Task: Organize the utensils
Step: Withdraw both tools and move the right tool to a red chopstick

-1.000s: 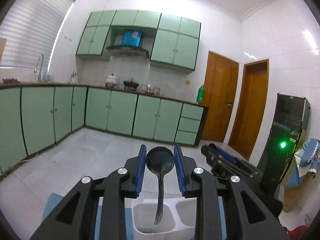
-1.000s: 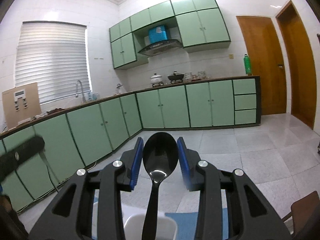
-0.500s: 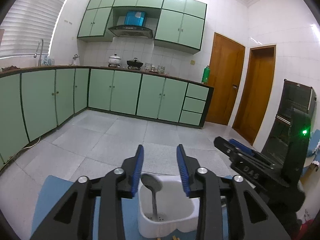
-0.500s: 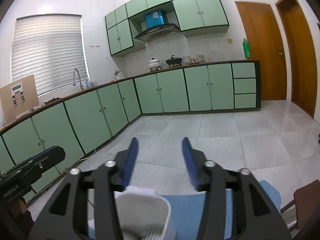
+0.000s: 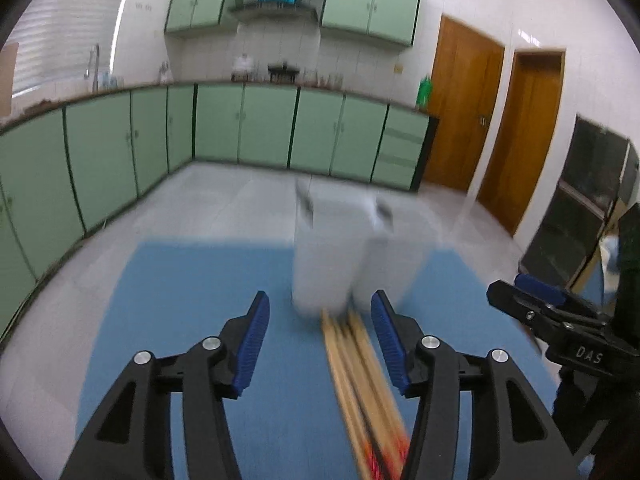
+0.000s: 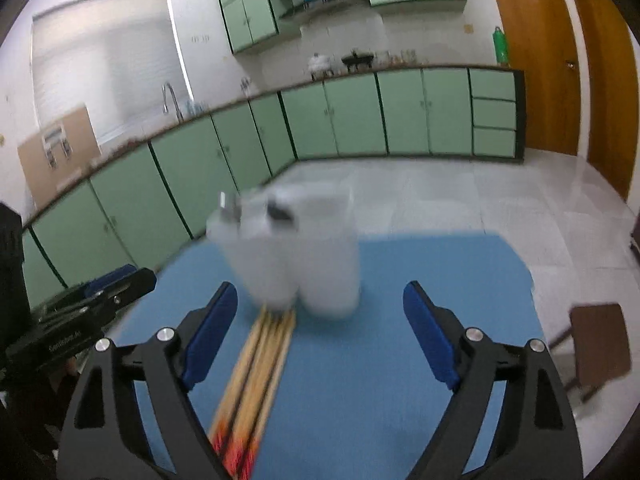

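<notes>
While both jaws spread wider with nothing clamped, chopsticks [image 5: 360,364] lie under the left gripper [image 5: 320,344] and right gripper [image 6: 316,332], a blurred white utensil holder [image 6: 296,256] just ahead.

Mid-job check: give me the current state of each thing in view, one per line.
left gripper: jaws opening, nothing between pads
right gripper: jaws opening, empty
white holder: upright on blue mat, two utensil tips poking out
chopsticks: lying flat on mat, bundled, tips near holder
</notes>
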Available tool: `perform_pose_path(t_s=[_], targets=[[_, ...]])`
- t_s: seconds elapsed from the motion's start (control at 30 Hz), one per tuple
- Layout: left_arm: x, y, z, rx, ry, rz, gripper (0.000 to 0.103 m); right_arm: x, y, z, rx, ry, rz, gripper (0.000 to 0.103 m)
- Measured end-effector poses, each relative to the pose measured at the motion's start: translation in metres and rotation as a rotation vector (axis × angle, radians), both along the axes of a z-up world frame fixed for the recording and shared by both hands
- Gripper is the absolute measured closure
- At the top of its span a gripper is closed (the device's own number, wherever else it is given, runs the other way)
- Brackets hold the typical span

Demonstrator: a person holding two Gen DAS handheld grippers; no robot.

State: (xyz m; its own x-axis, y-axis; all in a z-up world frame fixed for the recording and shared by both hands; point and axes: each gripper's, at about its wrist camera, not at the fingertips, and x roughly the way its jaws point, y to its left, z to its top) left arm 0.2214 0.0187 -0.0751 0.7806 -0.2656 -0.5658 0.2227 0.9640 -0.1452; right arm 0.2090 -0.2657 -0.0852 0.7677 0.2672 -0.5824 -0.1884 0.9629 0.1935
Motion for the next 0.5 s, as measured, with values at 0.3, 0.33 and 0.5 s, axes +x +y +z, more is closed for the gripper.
perform_pose_path(t_s=[0.3,0.33,0.5], targets=[[-0.058,0.003,-0.056,0.066,0.146,0.023,0.051,-0.063,0.032,-0.051,-0.064,0.155,0.04,0.021],[-0.062,0.001,-0.06,0.076,0.156,0.024,0.051,-0.067,0.034,-0.054,-0.077,0.157,0.044,0.021],[-0.074,0.004,-0.078,0.076,0.212,0.022,0.051,-0.082,0.039,-0.068,-0.109,0.205,0.068,0.021]])
